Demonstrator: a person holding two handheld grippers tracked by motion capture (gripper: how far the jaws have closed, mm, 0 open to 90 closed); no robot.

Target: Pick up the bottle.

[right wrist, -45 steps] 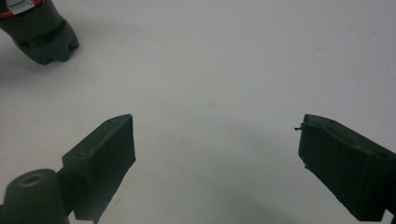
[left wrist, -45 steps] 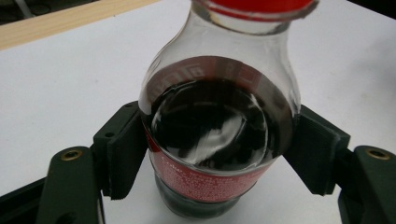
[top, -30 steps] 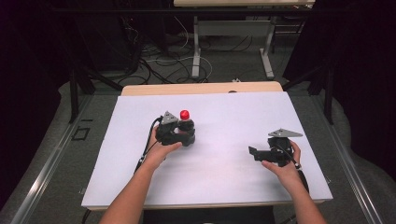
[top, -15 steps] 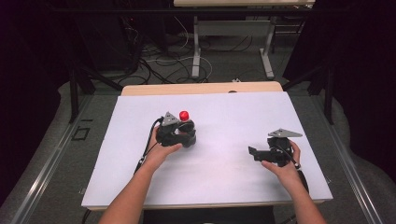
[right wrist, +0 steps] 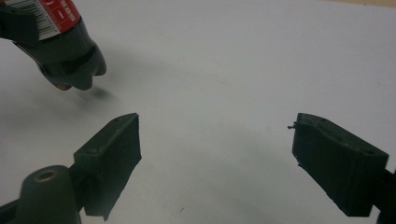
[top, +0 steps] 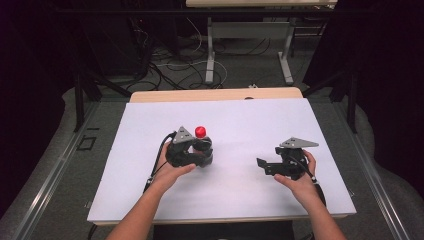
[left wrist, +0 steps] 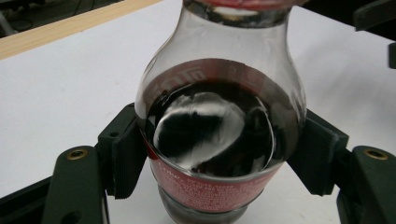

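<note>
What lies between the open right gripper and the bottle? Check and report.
Nothing visible. Bare white table separates the right gripper from the soda bottle, which is clamped in the left gripper and appears lifted just off the surface.

Tilted the cola bottle (top: 202,145) slightly in the left gripper (top: 192,154). Lifted its base just clear of the white table (top: 240,125).

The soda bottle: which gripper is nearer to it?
Left. The left gripper is clamped around the soda bottle; the right gripper sits open, apart from it on the table.
</note>
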